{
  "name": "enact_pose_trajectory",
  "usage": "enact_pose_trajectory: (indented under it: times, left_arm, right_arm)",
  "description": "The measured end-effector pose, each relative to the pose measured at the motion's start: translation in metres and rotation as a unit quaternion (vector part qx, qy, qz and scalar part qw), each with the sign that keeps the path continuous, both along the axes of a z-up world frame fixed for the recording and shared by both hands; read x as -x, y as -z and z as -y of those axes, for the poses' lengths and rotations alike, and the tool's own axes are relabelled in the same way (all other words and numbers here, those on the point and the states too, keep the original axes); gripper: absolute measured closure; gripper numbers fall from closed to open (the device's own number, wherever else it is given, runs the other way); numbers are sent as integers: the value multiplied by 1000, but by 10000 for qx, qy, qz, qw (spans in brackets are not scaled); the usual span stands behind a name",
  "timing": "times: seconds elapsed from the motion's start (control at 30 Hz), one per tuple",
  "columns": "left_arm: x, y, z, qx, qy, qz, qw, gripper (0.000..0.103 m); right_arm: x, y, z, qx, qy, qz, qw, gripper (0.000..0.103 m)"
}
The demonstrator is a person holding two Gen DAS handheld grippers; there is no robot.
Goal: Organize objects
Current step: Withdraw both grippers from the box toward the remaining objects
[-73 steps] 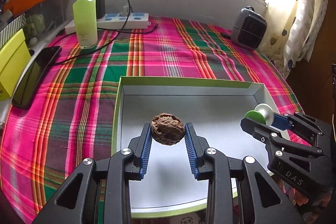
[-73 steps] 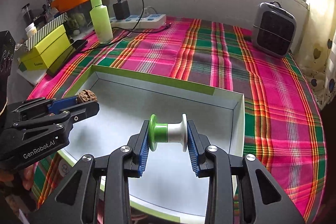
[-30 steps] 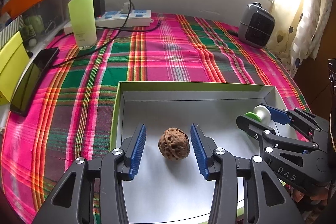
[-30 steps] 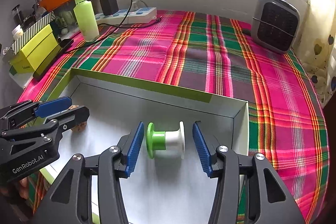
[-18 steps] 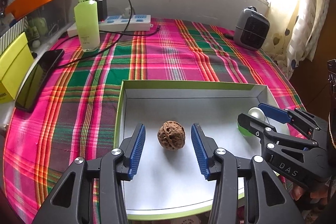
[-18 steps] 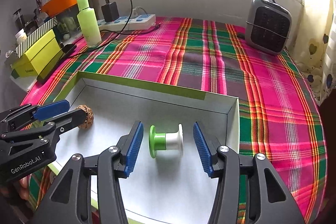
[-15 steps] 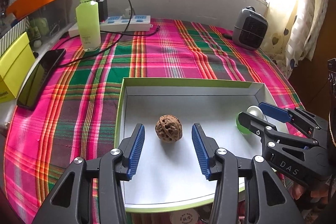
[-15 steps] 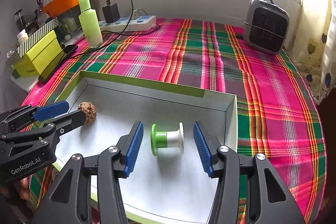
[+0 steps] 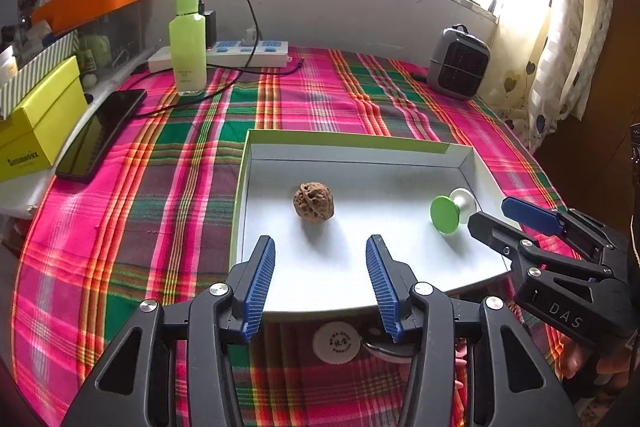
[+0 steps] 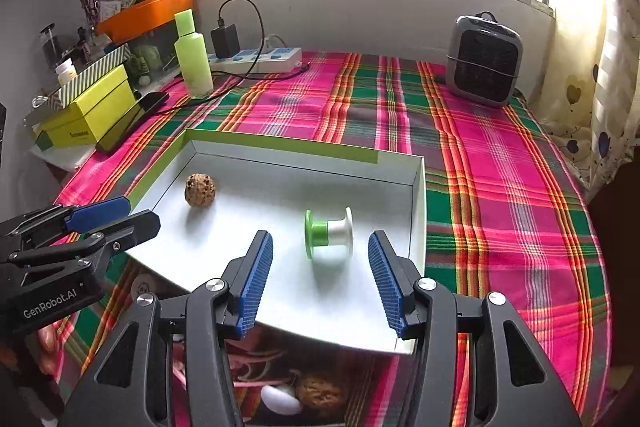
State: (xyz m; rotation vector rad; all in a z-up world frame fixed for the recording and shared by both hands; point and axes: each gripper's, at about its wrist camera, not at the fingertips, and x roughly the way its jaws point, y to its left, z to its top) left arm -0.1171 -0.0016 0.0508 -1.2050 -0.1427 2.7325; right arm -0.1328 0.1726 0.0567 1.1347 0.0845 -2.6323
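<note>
Beyond each open, empty claw in the white tray [image 9: 472,163], the walnut [image 9: 313,201] lies ahead of the left gripper [image 9: 320,283], while the spool [image 10: 330,233], axis running left to right, lies ahead of the right gripper [image 10: 320,279].

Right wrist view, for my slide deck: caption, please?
Open right claw above a white tray holding a walnut and a green-and-white spool.

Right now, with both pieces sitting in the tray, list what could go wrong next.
1. The spool lies on its side, so a nudge could roll it toward the tray wall.
2. The walnut is round and loose; it may roll too.
3. The tray's near edge seems to overhang clutter, so pressing there might tip it.
</note>
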Motion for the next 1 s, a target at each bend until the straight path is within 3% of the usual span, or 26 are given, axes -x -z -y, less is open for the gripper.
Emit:
enact_pose_trajectory:
  times: [0.4,1.0]
  left_arm:
    - [-40,-3,10,-145,-59,-104,9998,57]
    - [-69,27,15,-294,13,161,9994,57]
  right_arm:
    - [-43,-6,-8,83,63,-172,9998,52]
    - [-96,17,-24,105,469,-27,9988,52]
